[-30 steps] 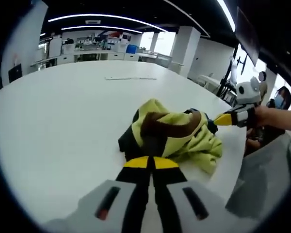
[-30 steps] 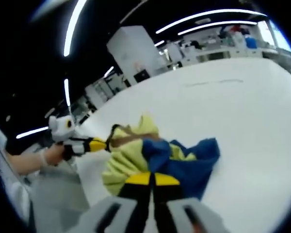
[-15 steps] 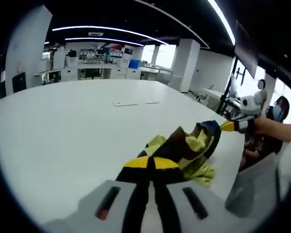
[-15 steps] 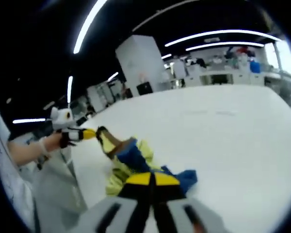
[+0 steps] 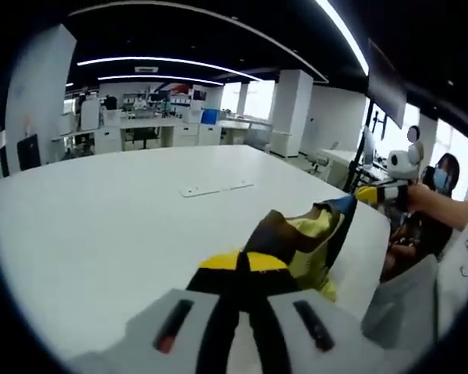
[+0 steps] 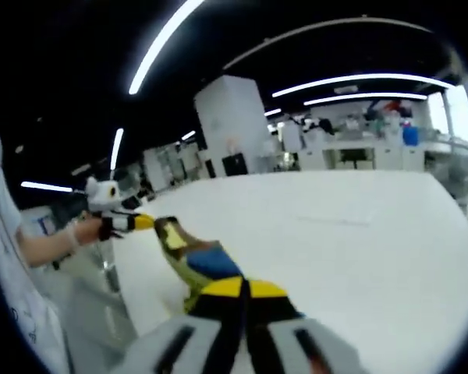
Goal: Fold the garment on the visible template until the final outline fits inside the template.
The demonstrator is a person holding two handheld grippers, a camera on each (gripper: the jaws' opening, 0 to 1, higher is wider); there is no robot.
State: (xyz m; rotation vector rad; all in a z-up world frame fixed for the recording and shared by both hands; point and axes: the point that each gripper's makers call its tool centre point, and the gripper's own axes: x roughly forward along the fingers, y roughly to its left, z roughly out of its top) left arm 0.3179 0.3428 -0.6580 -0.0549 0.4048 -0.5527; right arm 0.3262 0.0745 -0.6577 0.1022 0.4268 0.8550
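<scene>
Garment [image 5: 304, 238] stretched between both hand-held grippers, seemingly lifted off table [image 5: 101, 210].

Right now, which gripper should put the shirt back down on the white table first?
Probably the left gripper. It looks closer above the white table, while the right gripper holds its end of the garment near the edge. Both are shut on the cloth.

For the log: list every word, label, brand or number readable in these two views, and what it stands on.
None can be read.
Garment: colour patches, no legible print.
Sheet at the left edge of the right gripper view: faint marks, too blurred to read.
Left gripper and right gripper: yellow tips, no lettering.
</scene>
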